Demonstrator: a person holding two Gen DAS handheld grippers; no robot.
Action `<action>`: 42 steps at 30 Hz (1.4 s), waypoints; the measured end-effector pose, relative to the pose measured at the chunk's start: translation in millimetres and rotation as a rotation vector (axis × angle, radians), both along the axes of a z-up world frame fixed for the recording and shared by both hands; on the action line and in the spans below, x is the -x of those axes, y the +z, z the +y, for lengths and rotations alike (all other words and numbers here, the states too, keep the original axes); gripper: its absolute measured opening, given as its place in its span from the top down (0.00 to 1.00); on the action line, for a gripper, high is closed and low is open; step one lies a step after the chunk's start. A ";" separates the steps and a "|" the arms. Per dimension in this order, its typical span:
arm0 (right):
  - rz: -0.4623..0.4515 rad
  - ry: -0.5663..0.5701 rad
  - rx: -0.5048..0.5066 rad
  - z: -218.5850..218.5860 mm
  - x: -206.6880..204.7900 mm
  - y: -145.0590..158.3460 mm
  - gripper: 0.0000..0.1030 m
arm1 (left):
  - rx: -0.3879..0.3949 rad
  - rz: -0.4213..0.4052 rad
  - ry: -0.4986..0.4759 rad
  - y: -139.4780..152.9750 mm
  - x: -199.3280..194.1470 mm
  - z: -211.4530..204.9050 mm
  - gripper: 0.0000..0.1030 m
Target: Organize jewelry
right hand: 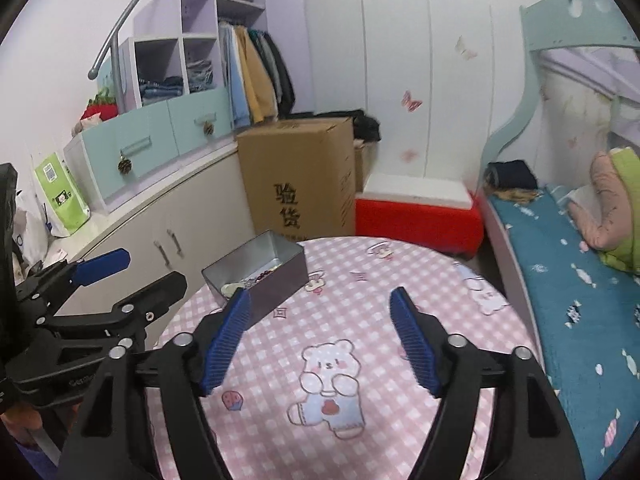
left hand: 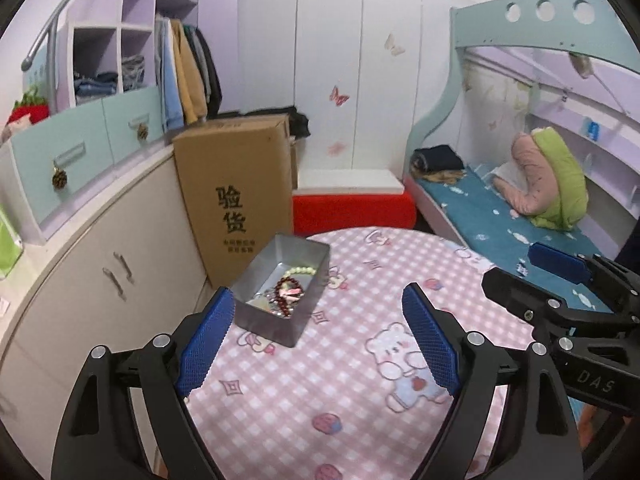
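A grey metal tin stands on the round table with the pink checked bear cloth. Inside it lie a dark red bead bracelet, a pale green bead string and other small pieces. My left gripper is open and empty, just in front of and right of the tin. The tin also shows in the right wrist view, left of centre. My right gripper is open and empty above the cloth, right of the tin. Each gripper shows at the edge of the other's view.
A tall cardboard box stands behind the table by a low cabinet. A red and white bench sits behind. A bunk bed with blue bedding runs along the right. An open wardrobe is at the back left.
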State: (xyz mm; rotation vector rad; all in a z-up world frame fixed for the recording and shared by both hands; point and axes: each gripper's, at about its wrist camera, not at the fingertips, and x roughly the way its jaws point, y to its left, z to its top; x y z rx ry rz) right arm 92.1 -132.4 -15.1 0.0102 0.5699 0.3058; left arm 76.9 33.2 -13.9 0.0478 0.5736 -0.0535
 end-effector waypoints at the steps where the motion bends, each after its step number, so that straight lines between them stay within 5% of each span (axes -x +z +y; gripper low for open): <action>1: -0.009 -0.005 0.001 -1.9 5.0 2.0 0.25 | -0.006 -0.016 -0.003 2.3 6.2 -3.2 0.19; 16: -0.176 -0.082 0.021 -20.8 70.5 27.0 0.20 | -0.036 -0.201 0.000 28.2 66.8 -23.4 0.19; 26: -0.244 -0.110 0.046 -18.5 83.8 29.2 0.20 | 0.015 -0.283 -0.003 29.7 73.0 -18.4 0.18; 42: -0.228 -0.115 0.047 -12.3 74.1 21.2 0.20 | 0.009 -0.276 0.003 22.1 63.6 -19.7 0.16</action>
